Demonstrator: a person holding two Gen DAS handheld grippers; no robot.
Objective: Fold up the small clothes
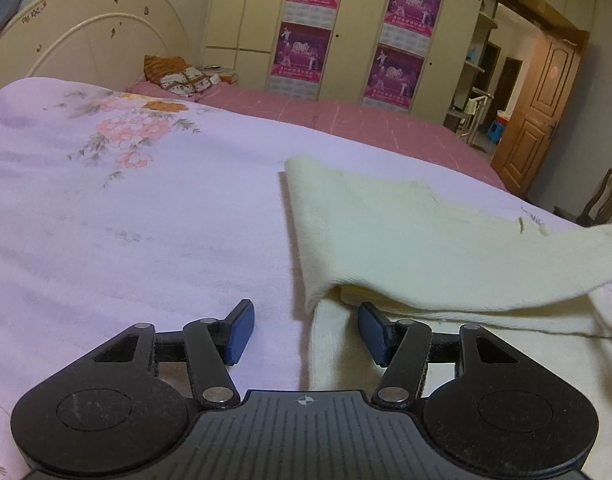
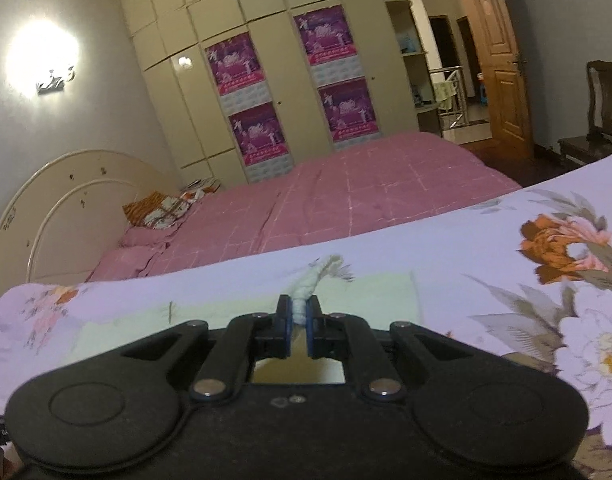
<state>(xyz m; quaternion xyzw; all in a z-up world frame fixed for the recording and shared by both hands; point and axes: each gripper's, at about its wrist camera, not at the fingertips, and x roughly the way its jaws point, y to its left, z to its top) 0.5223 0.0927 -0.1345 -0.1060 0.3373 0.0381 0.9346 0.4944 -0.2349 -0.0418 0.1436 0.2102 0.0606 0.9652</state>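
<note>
A pale cream cloth [image 1: 406,240] lies on the lilac floral bedspread [image 1: 126,208], its upper layer lifted toward the right and folded over a lower layer. My left gripper [image 1: 304,330] is open and empty, low over the cloth's near left edge, with one blue pad [image 1: 240,334] over the bedspread and the other over the cloth. In the right wrist view my right gripper [image 2: 300,312] is shut on a bunched corner of the cream cloth [image 2: 312,280], held above the flat part of the cloth [image 2: 226,312].
A second bed with a pink checked cover [image 2: 346,196] stands beyond, with a cream headboard [image 1: 86,36] and patterned pillows [image 1: 182,76]. A wardrobe with purple posters [image 1: 346,40] lines the far wall. A wooden door [image 1: 538,112] and a dark chair [image 2: 602,112] are at the right.
</note>
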